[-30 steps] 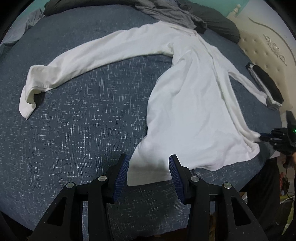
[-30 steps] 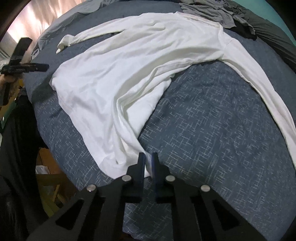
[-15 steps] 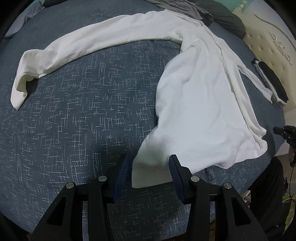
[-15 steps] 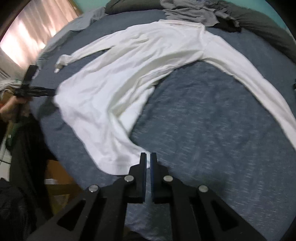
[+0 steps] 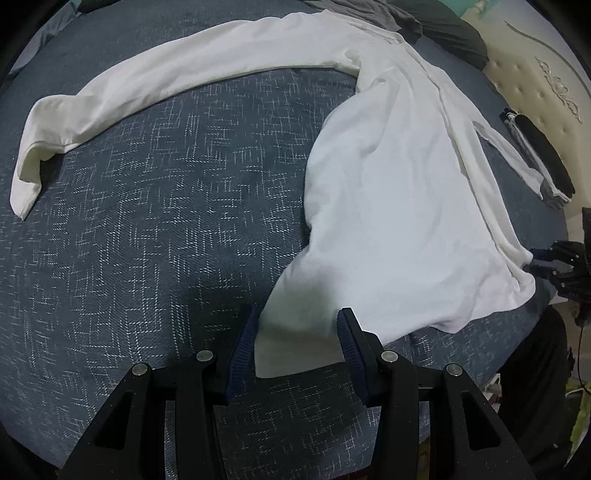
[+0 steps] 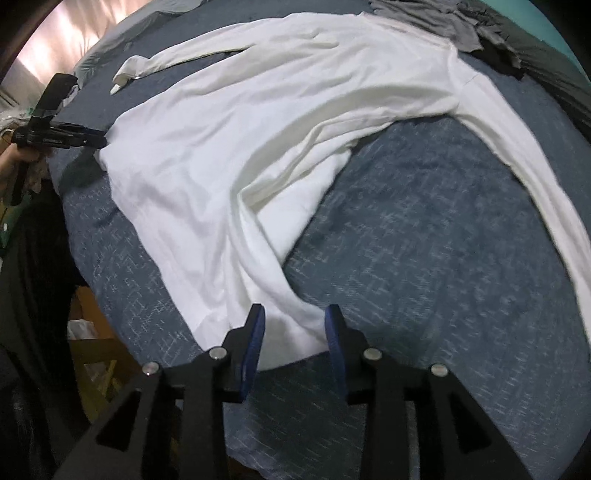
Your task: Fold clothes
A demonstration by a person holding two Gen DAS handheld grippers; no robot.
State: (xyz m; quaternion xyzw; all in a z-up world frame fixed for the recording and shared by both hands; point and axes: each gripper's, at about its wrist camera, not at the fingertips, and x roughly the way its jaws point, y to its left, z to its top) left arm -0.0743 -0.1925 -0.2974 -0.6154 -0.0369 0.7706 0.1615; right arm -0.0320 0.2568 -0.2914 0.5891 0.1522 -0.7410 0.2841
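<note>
A white long-sleeved shirt [image 5: 388,192] lies spread on the dark blue bed cover [image 5: 147,240], sleeves out to both sides. My left gripper [image 5: 297,328] is open, its fingers either side of one hem corner of the shirt. My right gripper [image 6: 293,325] is open too, its fingers either side of the other hem corner [image 6: 291,339]. The shirt [image 6: 258,129] is wrinkled along its near side in the right wrist view. Each gripper shows small in the other's view, the right one [image 5: 554,258] and the left one [image 6: 62,138], both at the hem.
Grey and dark clothes [image 6: 461,26] are heaped at the far end of the bed. A folded dark and grey garment [image 5: 535,155] lies by the cream headboard [image 5: 546,81]. The bed edge drops off near the hem [image 6: 96,295].
My right gripper has opened; it was shut on the hem corner before. The left gripper stays open and has moved a little closer over its hem corner.
</note>
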